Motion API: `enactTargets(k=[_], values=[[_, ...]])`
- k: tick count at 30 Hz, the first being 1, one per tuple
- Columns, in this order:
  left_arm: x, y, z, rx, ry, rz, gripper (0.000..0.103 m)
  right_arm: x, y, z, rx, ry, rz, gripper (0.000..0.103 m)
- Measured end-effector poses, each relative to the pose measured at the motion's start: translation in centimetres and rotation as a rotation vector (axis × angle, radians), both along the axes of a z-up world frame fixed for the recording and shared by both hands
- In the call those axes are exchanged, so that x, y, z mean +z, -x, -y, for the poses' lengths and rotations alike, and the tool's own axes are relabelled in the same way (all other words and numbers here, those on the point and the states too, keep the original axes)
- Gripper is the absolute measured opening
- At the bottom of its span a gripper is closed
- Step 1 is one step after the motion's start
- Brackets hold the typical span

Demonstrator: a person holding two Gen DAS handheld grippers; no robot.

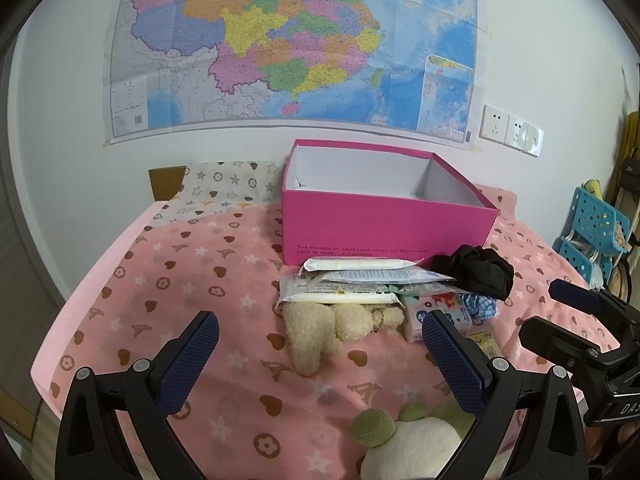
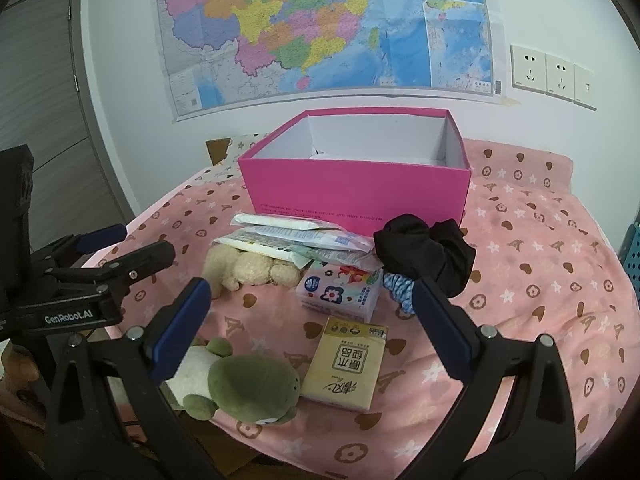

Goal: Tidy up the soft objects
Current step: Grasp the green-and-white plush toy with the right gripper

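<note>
Plush turtle (image 2: 244,384), near left | light, squashy, pinch its body | both tools (image 1: 320,354) (image 2: 312,320) spread, empty | box (image 2: 356,192) far

A cream teddy bear (image 2: 248,268) is tucked under stacked wipe packets (image 2: 296,238) before the open pink box (image 2: 356,188); a black cloth (image 2: 428,256), two tissue packs (image 2: 340,294) and a green-and-white plush (image 2: 240,384) are spread nearby on the bed.
</note>
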State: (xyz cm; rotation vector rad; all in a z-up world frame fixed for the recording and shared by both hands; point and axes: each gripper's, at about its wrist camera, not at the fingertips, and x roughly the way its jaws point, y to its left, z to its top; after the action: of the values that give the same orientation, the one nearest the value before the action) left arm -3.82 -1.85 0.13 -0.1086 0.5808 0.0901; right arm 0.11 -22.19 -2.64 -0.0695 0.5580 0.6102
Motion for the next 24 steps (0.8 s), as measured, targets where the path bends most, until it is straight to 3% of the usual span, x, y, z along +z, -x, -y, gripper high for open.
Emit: enactTargets(k=[10, 13, 15, 18, 21, 24], values=[[-2.0, 2.1, -0.6, -0.204, 0.05, -0.058, 0.103, -2.5, 1.6, 0.5, 0.193, 0.05, -0.098, 0.1], [-2.2, 2.7, -0.4, -0.293, 0.082, -0.08, 0.103, -3.6, 1.7, -0.1, 0.254, 0.061, -0.161, 0.089], [-2.4, 2.9, 0.0, -0.349, 0.092, -0.103, 0.102, -4.3, 1.4, -0.5, 0.276, 0.065, -0.2, 0.075], [-3.2, 3.0, 0.4, -0.391, 0.115, -0.144, 0.096, -5.1, 0.8, -0.6, 0.29, 0.047, -0.237, 0.073], [-4.3, 3.0, 0.3, -0.462, 0.198, -0.206, 0.089, -5.7, 0.4, -0.9, 0.309, 0.034, -0.265, 0.068], [-5.1, 3.4, 0.1, -0.53, 0.261, -0.238, 0.088, -6.1, 0.0, -1.1, 0.32, 0.02, -0.281, 0.064]])
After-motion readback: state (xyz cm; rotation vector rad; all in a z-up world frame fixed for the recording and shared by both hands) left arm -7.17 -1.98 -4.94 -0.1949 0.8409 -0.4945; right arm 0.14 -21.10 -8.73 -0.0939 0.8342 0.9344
